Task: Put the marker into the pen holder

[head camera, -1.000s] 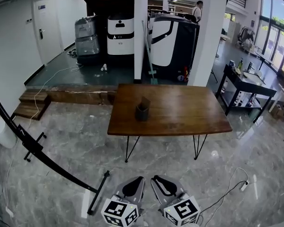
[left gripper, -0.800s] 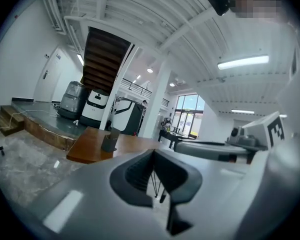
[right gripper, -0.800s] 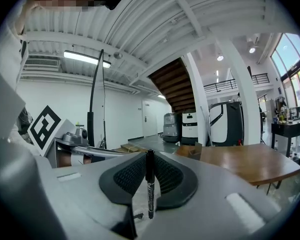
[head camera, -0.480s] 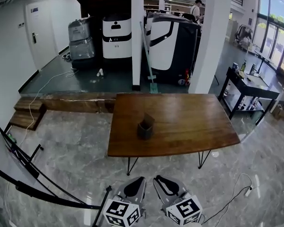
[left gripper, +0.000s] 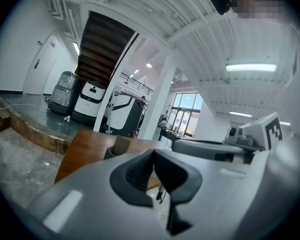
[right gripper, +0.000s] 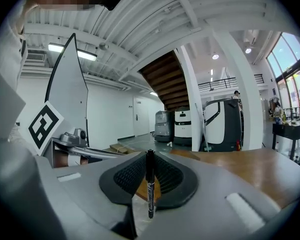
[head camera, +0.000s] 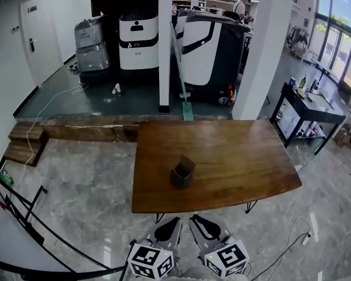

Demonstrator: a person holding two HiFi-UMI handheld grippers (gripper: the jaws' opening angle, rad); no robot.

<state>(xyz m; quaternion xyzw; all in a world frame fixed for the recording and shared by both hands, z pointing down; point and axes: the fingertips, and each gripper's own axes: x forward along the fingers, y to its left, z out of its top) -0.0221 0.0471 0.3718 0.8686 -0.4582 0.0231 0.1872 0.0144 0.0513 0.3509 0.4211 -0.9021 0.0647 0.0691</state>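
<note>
Both jaws of the right hand-held gripper [right gripper: 149, 171] were closed on a black marker [right gripper: 150, 184]. It stood upright between the ribbed pads, its top just above them and its lower end hanging below. The left hand-held gripper [left gripper: 153, 169] had its jaws pressed together with nothing between them. In the head view the two hung low, side by side and near each other, over the grey marble floor [head camera: 76, 186], just short of the near edge of the wooden tabletop [head camera: 240, 157]. The dark pen holder [head camera: 182, 171] stood on the tabletop towards its near left part, well apart from the marker. Beyond the far edge rose a white pillar [head camera: 165, 40], with large black-and-white machines [head camera: 137, 37] standing on either side of it.
</note>
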